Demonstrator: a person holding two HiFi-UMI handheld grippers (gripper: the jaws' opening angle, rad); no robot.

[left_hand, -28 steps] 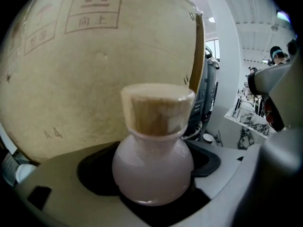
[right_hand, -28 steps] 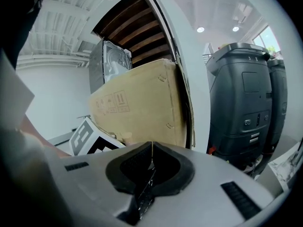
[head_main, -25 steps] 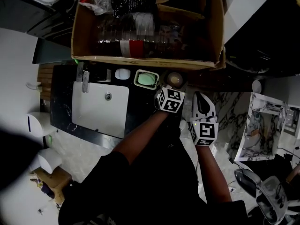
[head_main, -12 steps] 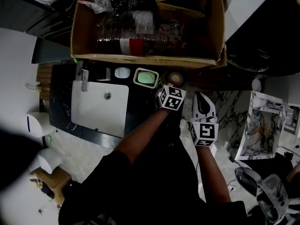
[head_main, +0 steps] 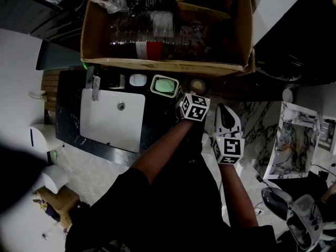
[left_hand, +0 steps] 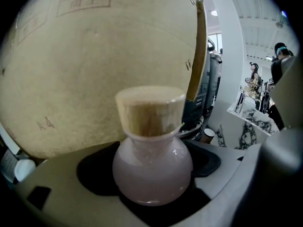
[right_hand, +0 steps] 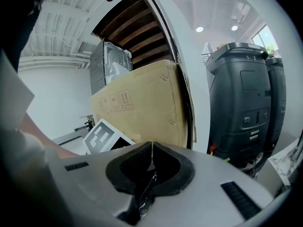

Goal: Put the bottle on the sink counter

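A small round pink bottle [left_hand: 152,171] with a cork stopper [left_hand: 150,110] stands upright between the black pads of my left gripper [left_hand: 152,150], which is shut on it. In the head view its cork top [head_main: 198,85] shows just past the left gripper [head_main: 196,93], over the right end of the dark sink counter [head_main: 157,122] and near a green soap dish [head_main: 164,85]. My right gripper [head_main: 223,112] hovers just right of the left one. Its jaws [right_hand: 151,148] are shut with nothing between them.
A white basin [head_main: 110,122] with a faucet [head_main: 95,88] is set into the counter's left part. A large open cardboard box [head_main: 168,66] with plastic bottles stands right behind the counter and fills the left gripper view [left_hand: 94,56]. A small white cup [head_main: 137,80] sits beside the soap dish.
My left gripper with the bottle has crept a little forward and to the right, toward the box. The right gripper has stayed put.
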